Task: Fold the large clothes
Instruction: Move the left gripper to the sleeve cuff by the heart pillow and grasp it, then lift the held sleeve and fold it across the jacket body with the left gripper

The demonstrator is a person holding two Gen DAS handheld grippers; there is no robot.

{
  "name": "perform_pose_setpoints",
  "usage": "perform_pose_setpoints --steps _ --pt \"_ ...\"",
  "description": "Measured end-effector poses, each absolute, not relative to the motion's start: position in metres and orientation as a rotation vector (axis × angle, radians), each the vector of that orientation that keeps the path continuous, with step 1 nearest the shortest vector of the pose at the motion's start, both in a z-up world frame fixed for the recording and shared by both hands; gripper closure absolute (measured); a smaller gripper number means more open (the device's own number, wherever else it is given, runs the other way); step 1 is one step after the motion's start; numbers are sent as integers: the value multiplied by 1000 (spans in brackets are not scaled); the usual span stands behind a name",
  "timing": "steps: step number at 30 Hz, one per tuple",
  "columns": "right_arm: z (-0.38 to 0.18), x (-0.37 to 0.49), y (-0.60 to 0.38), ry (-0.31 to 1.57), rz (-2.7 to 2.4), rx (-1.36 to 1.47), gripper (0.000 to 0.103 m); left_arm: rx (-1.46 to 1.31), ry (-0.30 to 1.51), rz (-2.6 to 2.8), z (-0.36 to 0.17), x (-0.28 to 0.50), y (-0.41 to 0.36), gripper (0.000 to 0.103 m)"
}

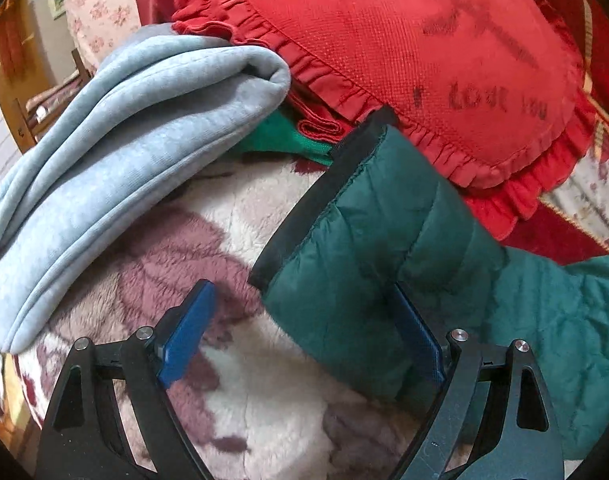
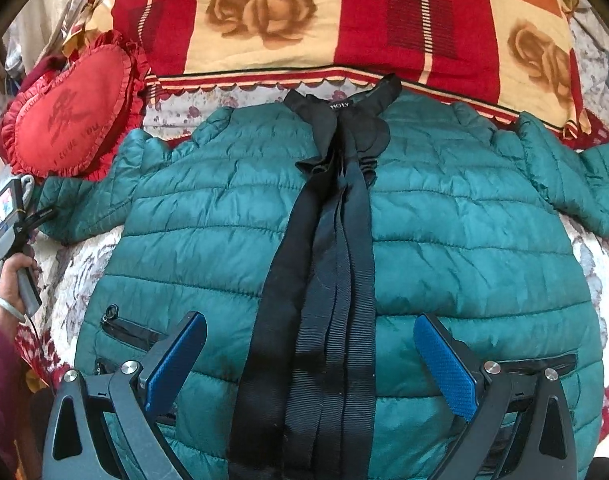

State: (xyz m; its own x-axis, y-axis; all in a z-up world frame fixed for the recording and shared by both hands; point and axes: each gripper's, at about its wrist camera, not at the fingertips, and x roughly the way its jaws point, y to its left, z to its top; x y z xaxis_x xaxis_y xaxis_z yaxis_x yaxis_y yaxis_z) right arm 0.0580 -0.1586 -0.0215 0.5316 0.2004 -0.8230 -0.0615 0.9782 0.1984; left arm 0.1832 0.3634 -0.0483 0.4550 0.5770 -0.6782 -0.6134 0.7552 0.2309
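Observation:
A green quilted puffer jacket (image 2: 444,220) lies spread front-up on the bed, with a black ribbed placket (image 2: 332,280) down its middle and both sleeves stretched sideways. My right gripper (image 2: 310,356) hovers open over the lower front, its blue pads either side of the placket. In the left wrist view the jacket's left sleeve (image 1: 368,256) with its black cuff (image 1: 316,200) lies on the fleece blanket. My left gripper (image 1: 304,328) is open, with the sleeve's end between its fingers and one blue pad (image 1: 418,340) against the sleeve. The left gripper's body (image 2: 12,216) shows in the right wrist view, held by a hand (image 2: 12,284).
A folded grey-blue sweatshirt (image 1: 116,152) lies left of the sleeve. A red heart-shaped cushion (image 1: 404,52) (image 2: 72,116) rests just beyond the cuff. A red and cream rose-print quilt (image 2: 344,20) lies behind the collar. The floral fleece blanket (image 1: 240,392) covers the bed.

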Motion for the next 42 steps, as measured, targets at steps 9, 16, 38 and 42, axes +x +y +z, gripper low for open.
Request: perform_pose_setpoints --steps 9,16,38,42 --pt "-23 60 -155 1006 159 156 0 -68 841 613 -48 196 357 83" --pt "-21 55 -161 986 165 180 0 -187 821 512 -25 179 350 86" --pt "-17 43 -197 966 121 203 0 -233 815 230 52 160 225 86" --pt "-15 40 -202 957 117 216 0 -221 813 174 63 158 199 86"
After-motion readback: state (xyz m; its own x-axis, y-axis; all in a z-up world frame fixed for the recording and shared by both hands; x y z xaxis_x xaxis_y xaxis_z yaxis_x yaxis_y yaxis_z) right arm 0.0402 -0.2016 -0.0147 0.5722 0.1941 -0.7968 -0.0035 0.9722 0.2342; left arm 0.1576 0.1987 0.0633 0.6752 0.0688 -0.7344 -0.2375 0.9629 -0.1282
